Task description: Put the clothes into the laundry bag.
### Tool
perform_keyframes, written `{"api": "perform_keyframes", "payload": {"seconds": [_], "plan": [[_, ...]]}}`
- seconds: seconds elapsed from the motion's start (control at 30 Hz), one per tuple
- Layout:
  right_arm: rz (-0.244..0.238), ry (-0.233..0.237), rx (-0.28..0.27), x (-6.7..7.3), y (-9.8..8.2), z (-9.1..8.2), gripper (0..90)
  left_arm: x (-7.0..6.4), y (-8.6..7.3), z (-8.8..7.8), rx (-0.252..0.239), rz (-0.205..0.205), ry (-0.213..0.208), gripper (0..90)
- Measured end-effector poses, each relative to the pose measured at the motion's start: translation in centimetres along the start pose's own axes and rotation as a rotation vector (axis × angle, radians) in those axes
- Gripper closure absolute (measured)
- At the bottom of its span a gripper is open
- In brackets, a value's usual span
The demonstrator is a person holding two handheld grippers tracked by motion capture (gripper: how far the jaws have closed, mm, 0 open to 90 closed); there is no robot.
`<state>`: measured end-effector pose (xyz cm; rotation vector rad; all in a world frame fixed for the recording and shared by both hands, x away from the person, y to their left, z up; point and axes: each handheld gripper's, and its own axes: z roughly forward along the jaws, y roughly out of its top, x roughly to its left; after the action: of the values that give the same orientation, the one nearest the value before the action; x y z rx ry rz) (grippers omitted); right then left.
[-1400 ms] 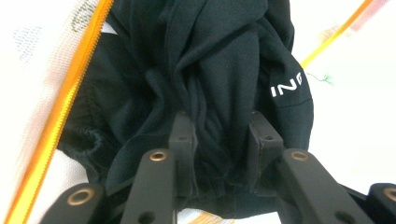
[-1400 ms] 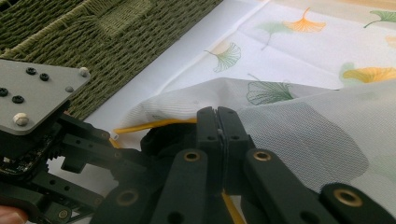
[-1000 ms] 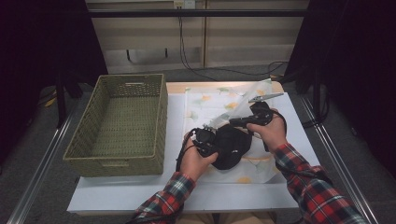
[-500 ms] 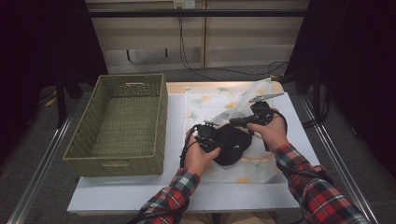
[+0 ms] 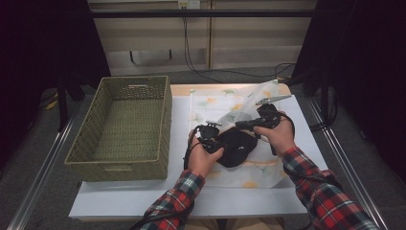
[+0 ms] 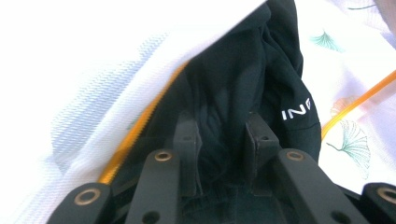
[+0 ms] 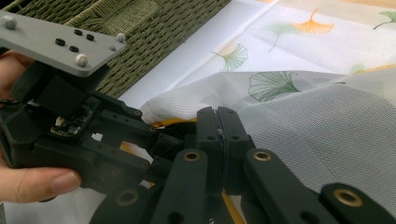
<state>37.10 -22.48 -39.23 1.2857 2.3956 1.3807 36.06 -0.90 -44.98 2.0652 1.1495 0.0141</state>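
Note:
A black garment with white lettering lies at the mouth of a white mesh bag printed with ginkgo leaves and edged with an orange zipper. My left gripper is shut on a fold of the garment; in the left gripper view the black cloth bunches between its jaws. My right gripper is just to the right. Its jaws are shut on the bag's edge and hold the mesh flap up off the table. The left gripper sits close beside it.
A green woven basket with nothing in it stands on the left of the white table, its wall right behind the left hand. Cables run along the floor beyond the table's far edge.
My left gripper has edged slightly right and away with the black garment, further under the lifted bag flap. The right gripper has held still.

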Motion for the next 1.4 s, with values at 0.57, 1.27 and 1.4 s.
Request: {"api": "perform_keyframes", "payload": {"seconds": [0.57,1.27,1.4], "plan": [[0.000,0.010,0.001,0.2,-0.1,-0.1,89.8,0.8,1.0,-0.5,-0.068,0.028,0.071,70.4],[0.003,-0.008,0.014,0.3,-0.5,0.5,89.7,0.6,-0.4,-1.7,0.012,0.088,-0.009,40.4],[0.003,-0.010,0.013,0.3,-0.6,0.6,89.8,0.6,-0.3,-2.2,0.026,0.085,-0.012,49.0]]}}
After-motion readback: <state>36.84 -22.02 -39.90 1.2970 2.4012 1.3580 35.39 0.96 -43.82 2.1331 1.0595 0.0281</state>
